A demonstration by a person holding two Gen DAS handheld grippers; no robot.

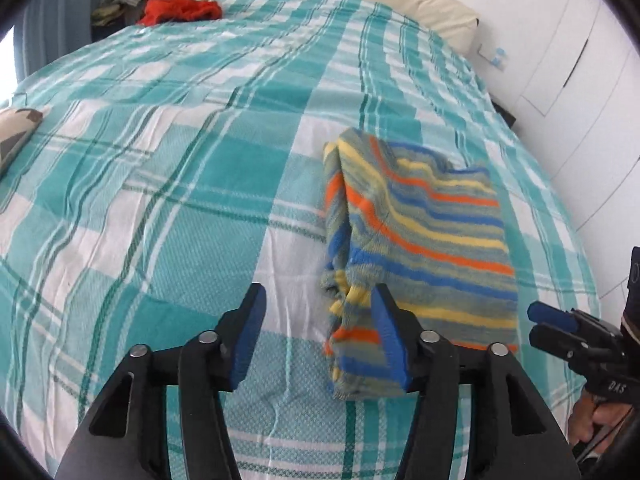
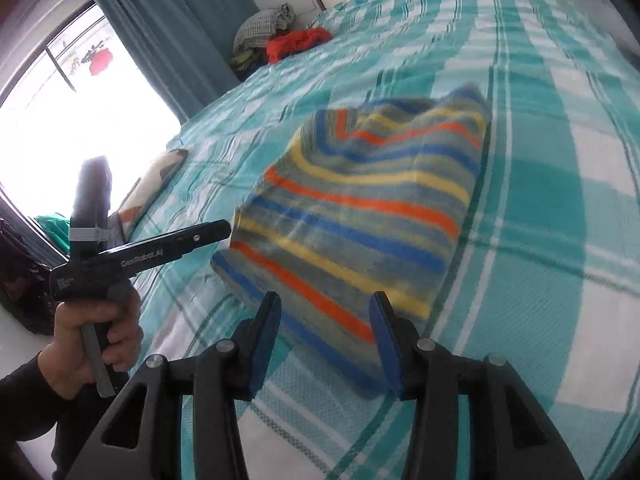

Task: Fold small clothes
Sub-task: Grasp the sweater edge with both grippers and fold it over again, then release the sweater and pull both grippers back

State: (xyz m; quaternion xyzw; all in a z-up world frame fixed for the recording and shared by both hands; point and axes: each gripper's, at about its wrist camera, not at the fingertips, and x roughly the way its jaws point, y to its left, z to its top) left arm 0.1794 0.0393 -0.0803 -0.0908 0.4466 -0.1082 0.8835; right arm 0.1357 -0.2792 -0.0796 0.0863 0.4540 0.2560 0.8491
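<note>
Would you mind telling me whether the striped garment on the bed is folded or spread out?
Folded. The striped garment lies on the bedspread as a compact, thick rectangle, with doubled layers showing along its left edge.

We see the striped cloth (image 2: 360, 216) all blurry in the right wrist picture. In the left wrist picture, the patterned pillow (image 1: 16, 132) is cut off at the left edge, and the right gripper (image 1: 552, 326) at the right edge.
</note>
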